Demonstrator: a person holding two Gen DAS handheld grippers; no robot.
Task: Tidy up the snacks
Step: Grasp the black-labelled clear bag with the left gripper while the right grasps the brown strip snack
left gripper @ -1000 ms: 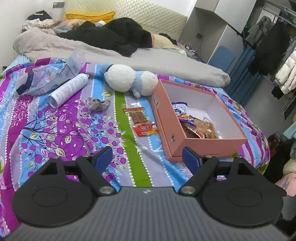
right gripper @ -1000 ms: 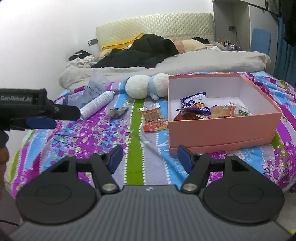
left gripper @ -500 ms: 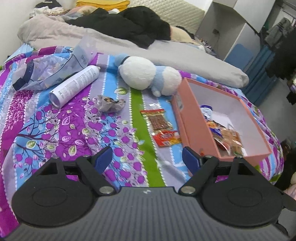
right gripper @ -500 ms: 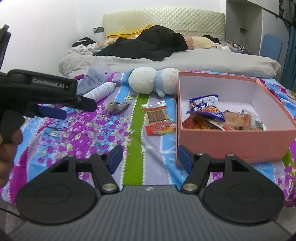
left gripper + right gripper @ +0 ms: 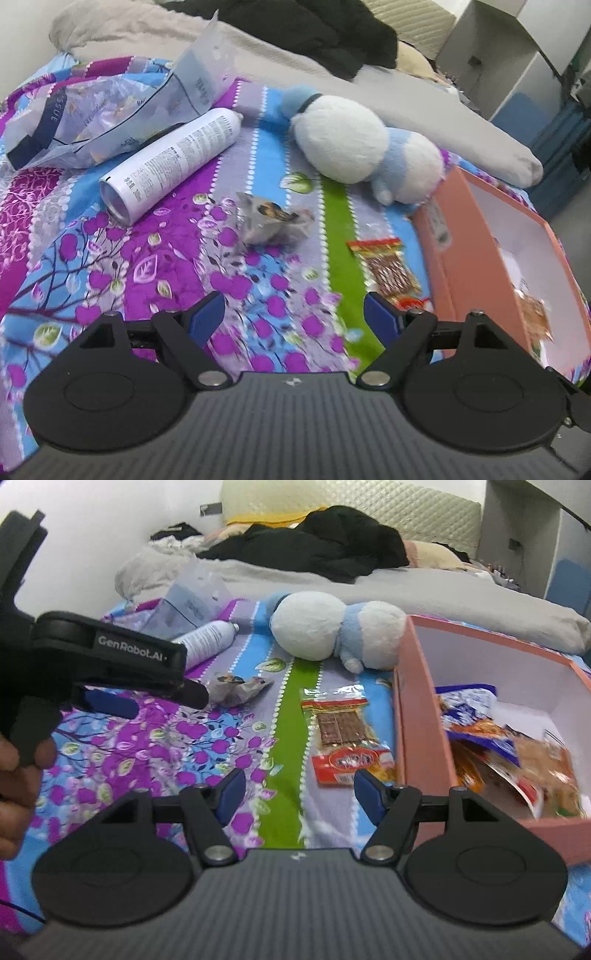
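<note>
Both tongs w/ jaws spread wide, nothing between: left gripper [image 5: 294,314] over the bedspread [image 5: 110,273], right gripper [image 5: 299,792] just left of the pink box [image 5: 421,738]. Two snack packs [image 5: 341,734] lie flat beside the box's left wall; more snacks [image 5: 517,753] inside it. Crumpled wrapper [image 5: 271,221] farther left of the box, spray can [image 5: 173,162] beyond that. Plush toy [image 5: 364,151] behind the box's far-left corner.

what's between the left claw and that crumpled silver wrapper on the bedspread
Nothing visible. The left claw is open and empty, and only bare bedspread separates it from the crumpled wrapper. The spray can lies off to the left, the plush toy beyond.
</note>
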